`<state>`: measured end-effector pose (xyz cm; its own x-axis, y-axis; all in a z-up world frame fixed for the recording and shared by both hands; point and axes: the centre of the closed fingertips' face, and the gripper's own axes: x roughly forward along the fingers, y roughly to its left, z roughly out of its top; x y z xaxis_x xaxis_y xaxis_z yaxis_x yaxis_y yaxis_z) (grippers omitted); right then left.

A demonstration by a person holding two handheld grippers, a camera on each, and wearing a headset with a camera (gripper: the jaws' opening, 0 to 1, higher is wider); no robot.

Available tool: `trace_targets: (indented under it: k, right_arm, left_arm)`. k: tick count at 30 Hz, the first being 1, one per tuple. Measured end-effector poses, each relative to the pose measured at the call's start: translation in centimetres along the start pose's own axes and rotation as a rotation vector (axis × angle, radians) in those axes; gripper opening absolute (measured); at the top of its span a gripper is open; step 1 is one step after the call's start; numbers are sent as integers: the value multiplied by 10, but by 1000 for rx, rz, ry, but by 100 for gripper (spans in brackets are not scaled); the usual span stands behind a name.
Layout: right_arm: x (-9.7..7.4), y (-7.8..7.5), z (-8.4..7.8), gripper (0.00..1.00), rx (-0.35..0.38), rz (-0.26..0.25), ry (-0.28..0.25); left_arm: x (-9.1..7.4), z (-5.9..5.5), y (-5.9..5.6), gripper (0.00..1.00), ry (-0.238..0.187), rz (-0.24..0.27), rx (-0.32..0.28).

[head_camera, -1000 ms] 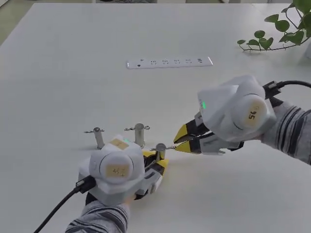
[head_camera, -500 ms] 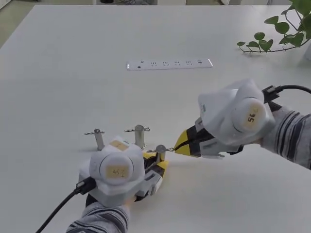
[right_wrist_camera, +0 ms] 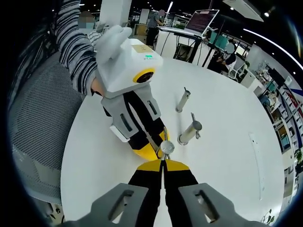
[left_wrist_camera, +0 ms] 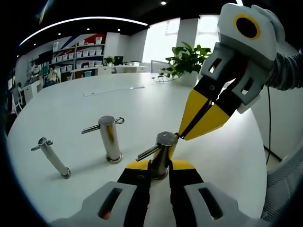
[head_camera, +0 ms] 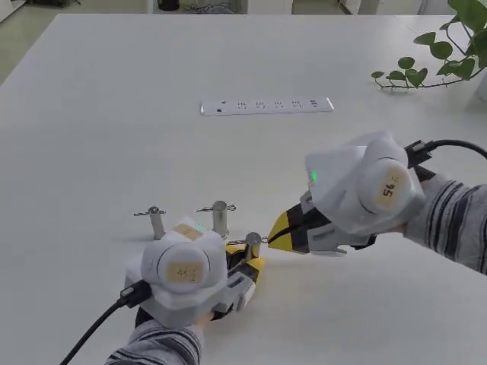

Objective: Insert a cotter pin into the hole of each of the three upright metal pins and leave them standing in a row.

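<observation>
Three upright metal pins stand in a row near the table's front. The left pin (head_camera: 156,221) and middle pin (head_camera: 221,217) each carry a cotter pin through the top. My left gripper (head_camera: 249,262) is shut on the base of the third pin (left_wrist_camera: 161,153). A cotter pin (left_wrist_camera: 147,152) pokes out of this pin's hole on the far side. My right gripper (head_camera: 270,239) comes in from the right with its yellow jaws pressed together on the cotter pin's ring end, tips right at the pin's head (right_wrist_camera: 166,147).
A white power strip (head_camera: 266,105) lies across the middle of the table. Plant leaves (head_camera: 426,61) hang over the far right corner. A black cable (head_camera: 95,327) trails from my left gripper toward the front edge.
The right gripper's jaws, open a second ago, have shut on the cotter pin and pushed left toward the held pin. The left gripper and other pins stay put.
</observation>
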<state>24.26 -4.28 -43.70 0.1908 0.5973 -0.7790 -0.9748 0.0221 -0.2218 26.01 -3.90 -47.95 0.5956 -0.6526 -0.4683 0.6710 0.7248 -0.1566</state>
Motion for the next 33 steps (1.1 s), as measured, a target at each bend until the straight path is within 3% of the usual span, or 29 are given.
trace_targets:
  k: [8, 14, 24, 33]
  right_arm:
    - [0, 0, 0, 0, 33, 3, -3]
    - [-4, -9, 11, 2, 66, -16, -45]
    - [16, -6, 16, 12, 95, 29, -42]
    - [29, -6, 6, 11, 105, 48, -6]
  left_arm:
    - [-1, -1, 0, 11, 7, -1, 8]
    - [-8, -3, 5, 19, 27, 19, 37]
    - [-25, -4, 5, 35, 44, 8, 28]
    - [-38, -4, 11, 44, 41, 11, -18]
